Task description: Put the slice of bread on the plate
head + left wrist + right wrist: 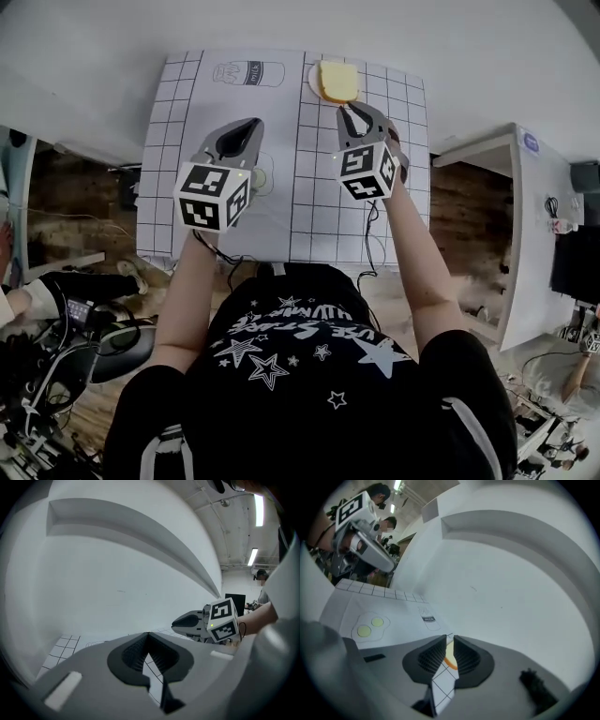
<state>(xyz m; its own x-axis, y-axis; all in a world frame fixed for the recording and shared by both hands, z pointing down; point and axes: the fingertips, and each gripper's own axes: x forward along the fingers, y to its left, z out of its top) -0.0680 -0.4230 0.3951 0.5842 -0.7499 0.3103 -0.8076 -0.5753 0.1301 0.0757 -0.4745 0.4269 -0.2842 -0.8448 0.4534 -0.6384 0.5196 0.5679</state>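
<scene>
Top centre, the bread slice (338, 81) sits on the plate (312, 81); below, the right gripper (353, 114) is narrowly parted and empty, the left gripper (251, 125) closed.

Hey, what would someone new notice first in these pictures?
The yellow slice of bread sits on the plate at the far edge of the gridded mat. Nearer, the left gripper and right gripper hover side by side above the mat, each carrying a black-and-white marker cube.
</scene>
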